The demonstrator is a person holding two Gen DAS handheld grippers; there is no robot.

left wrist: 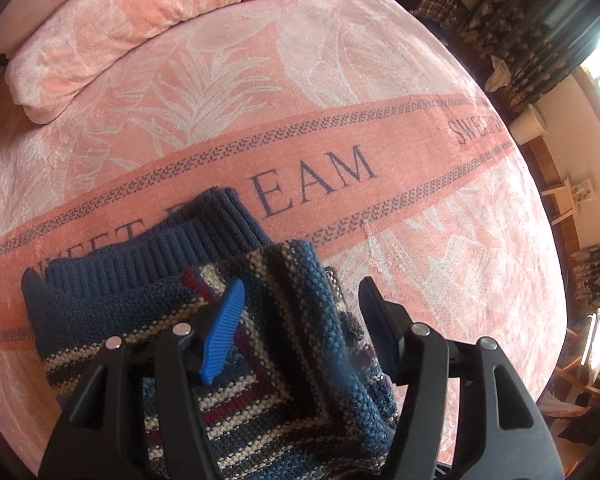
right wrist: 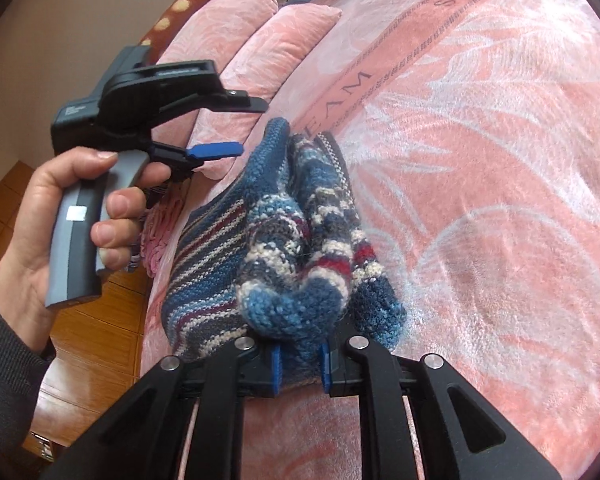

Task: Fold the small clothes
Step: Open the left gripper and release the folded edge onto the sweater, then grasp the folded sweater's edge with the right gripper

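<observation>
A small striped knit sweater (left wrist: 284, 344) in blue, cream and red, with a navy ribbed collar (left wrist: 172, 256), lies partly folded on the pink blanket (left wrist: 340, 120). My left gripper (left wrist: 300, 312) hangs open just above it, its blue pad (left wrist: 224, 320) over the stripes. In the right wrist view the sweater (right wrist: 300, 240) is bunched into a ridge. My right gripper (right wrist: 300, 364) is shut on its near end. A hand (right wrist: 40, 240) holds the left gripper (right wrist: 248, 128) open above the sweater's far left end, apart from the fabric.
The bed carries a "SWEET DREAM" band (left wrist: 320, 184) and pink pillows (left wrist: 100, 40) at the head. The bed edge (right wrist: 156, 280) drops to a wooden floor (right wrist: 92, 320) on the left. Dark curtains (left wrist: 540, 32) and small furniture (left wrist: 564, 200) stand beyond the bed's far side.
</observation>
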